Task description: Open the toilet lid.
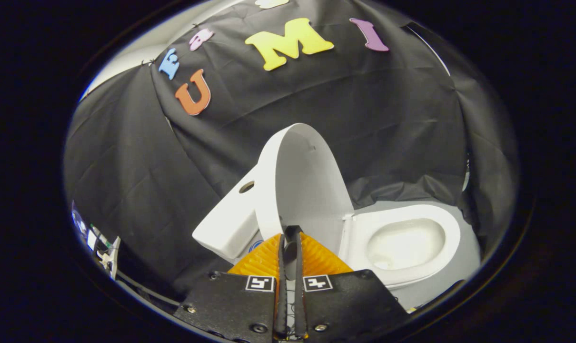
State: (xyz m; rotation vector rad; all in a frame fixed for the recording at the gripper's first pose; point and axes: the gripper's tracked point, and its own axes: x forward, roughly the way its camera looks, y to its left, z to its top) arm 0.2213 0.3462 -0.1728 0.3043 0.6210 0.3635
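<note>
Toilet lid (307, 186): we found it raised, standing close to upright just ahead of the fingertips, its inner face turned toward the open bowl.
Seat and bowl (404, 243): both lay uncovered beside the lid, the seat ring flat on the bowl.
Cistern (228, 221): it sat behind the lid; we could not tell whether the lid touched it.
Gripper (292, 236): its fingers were drawn together with almost no gap; the tips sat at the lid's lower edge, but we could not tell whether anything was pinched between them.
Progress: we judged the opening nearly done, the lid perhaps short of its resting lean.
Risk, falling back: if the lid had not passed its balance point, pulling away could let it drop onto the seat.
Risk, snagging: if the tips did hold the rim, retreating without parting them could drag the lid down.
Risk, overpush: pressing on could knock the lid hard against the cistern.
</note>
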